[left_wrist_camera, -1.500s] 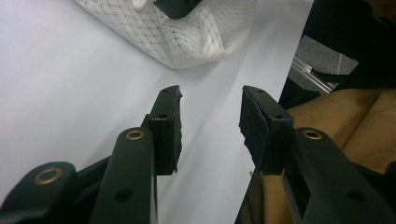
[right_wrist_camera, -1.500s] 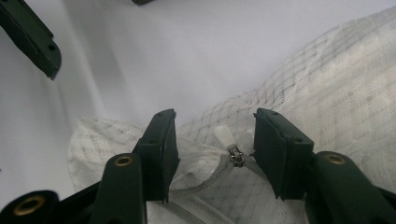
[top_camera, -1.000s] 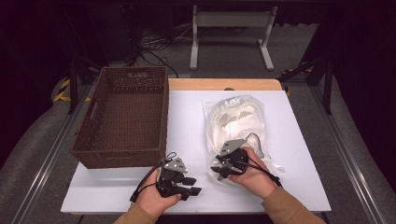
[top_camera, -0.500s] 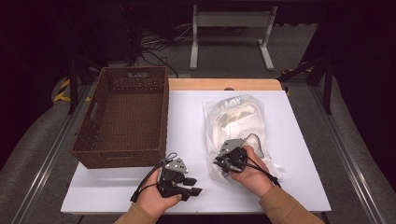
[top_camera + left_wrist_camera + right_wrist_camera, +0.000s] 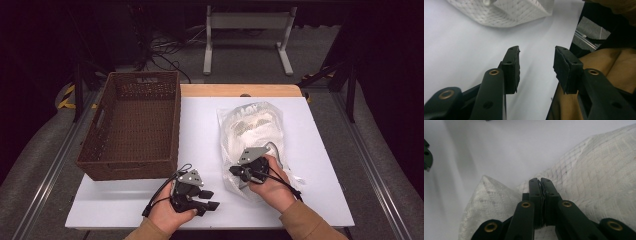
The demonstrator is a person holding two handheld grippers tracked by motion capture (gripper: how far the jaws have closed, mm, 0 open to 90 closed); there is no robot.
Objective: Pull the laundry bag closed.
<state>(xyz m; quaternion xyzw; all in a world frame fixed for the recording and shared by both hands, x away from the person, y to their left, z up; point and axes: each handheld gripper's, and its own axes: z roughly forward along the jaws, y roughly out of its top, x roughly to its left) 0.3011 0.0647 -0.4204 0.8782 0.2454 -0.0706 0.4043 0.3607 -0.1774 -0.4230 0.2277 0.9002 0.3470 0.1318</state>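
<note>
A clear plastic bag (image 5: pixel 252 125) with white mesh-patterned contents lies on the right half of the white table (image 5: pixel 200 125). My right gripper (image 5: pixel 234 171) sits at the bag's near edge. Its jaws have just been closing and now stand pressed together on a fold of the bag (image 5: pixel 594 170), as the right gripper (image 5: pixel 540 180) view shows. My left gripper (image 5: pixel 212 199) rests near the table's front edge and points right. Its jaws have just been opening a little and stand apart around nothing (image 5: pixel 536 53). The bag's corner (image 5: pixel 506 12) lies beyond them.
A brown wicker basket (image 5: pixel 172 130) stands on the left half of the table with nothing in it. A wooden board edge (image 5: pixel 240 90) runs along the table's back. A tan sleeve (image 5: pixel 614 62) lies past the table's front edge.
My right gripper's jaws have shut on the bag's near edge, and the hand has shifted slightly. The left hand has stayed in place.
</note>
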